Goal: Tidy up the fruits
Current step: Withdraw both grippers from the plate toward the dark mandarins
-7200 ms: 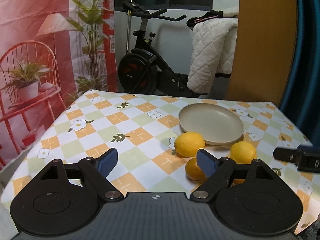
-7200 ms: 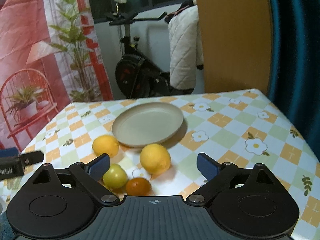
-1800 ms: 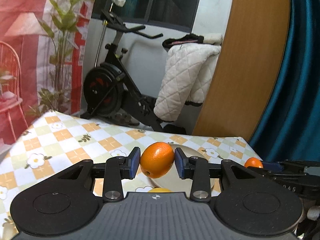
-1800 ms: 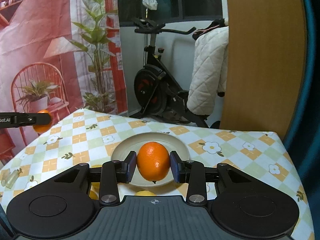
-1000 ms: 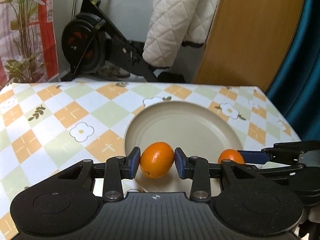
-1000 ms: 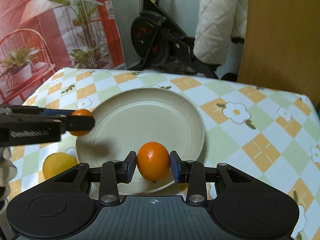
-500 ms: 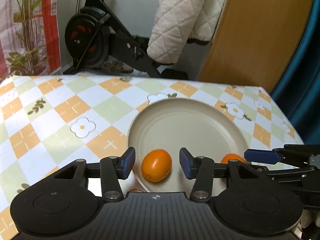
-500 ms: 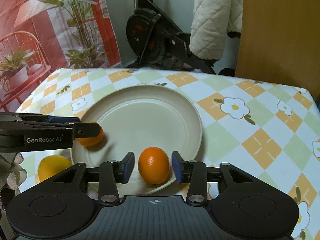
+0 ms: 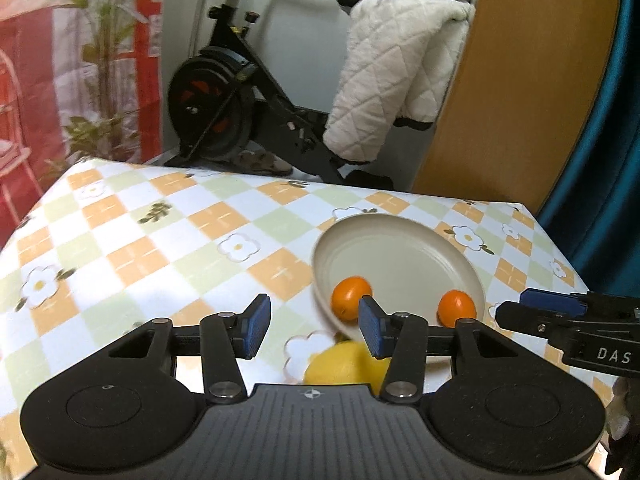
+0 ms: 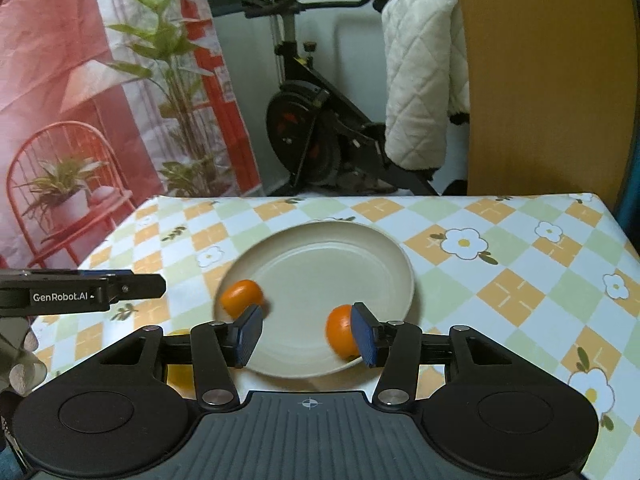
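Observation:
A beige plate (image 9: 404, 256) (image 10: 332, 264) sits on the checked tablecloth. Two oranges lie in it near its front rim: one on the left side (image 9: 350, 294) (image 10: 241, 297), one on the right side (image 9: 456, 307) (image 10: 340, 330). My left gripper (image 9: 314, 328) is open and empty, pulled back to the left of the plate. My right gripper (image 10: 306, 336) is open and empty, just in front of the plate, its right pad beside the right orange. A yellow lemon (image 9: 346, 366) lies on the cloth in front of the plate, partly hidden behind my left gripper.
The other gripper shows at the right edge of the left wrist view (image 9: 572, 322) and at the left edge of the right wrist view (image 10: 80, 290). A second yellow fruit (image 10: 178, 374) is mostly hidden. An exercise bike (image 10: 320, 128) and a wooden panel (image 10: 548, 80) stand beyond the table's far edge.
Both grippers opened, left their oranges in the plate, and have drawn back and up. The left gripper has also shifted left.

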Demonstrator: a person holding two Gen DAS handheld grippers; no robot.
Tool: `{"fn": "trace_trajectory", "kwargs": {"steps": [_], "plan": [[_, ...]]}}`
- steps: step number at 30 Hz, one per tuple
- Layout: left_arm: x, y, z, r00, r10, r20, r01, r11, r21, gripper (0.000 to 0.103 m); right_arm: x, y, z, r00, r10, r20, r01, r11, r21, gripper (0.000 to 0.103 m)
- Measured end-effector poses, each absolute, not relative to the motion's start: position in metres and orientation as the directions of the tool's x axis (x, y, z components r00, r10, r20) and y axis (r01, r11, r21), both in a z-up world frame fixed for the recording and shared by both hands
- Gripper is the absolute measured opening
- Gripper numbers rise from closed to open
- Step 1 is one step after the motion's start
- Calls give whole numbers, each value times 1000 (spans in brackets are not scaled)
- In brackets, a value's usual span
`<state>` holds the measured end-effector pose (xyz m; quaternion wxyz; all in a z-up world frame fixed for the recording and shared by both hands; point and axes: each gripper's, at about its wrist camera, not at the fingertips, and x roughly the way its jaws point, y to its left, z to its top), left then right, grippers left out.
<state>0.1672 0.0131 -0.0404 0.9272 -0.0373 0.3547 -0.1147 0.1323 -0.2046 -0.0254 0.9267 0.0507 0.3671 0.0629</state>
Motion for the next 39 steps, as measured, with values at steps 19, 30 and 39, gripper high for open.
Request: {"fn": "trace_trajectory", "kwargs": {"steps": [19, 30, 39], "plan": [[123, 12, -54, 697, -265, -666, 234, 962, -138, 49, 72, -182, -30, 661, 172, -730, -131, 985, 114, 45], [111, 14, -69, 666, -276, -693, 246, 958, -146, 49, 58, -183, -50, 585, 181, -790, -118, 983, 138, 44], [110, 9, -81, 631, -294, -718, 270, 951, -152, 49, 62, -185, -67, 529, 221, -819, -99, 975, 199, 44]]}}
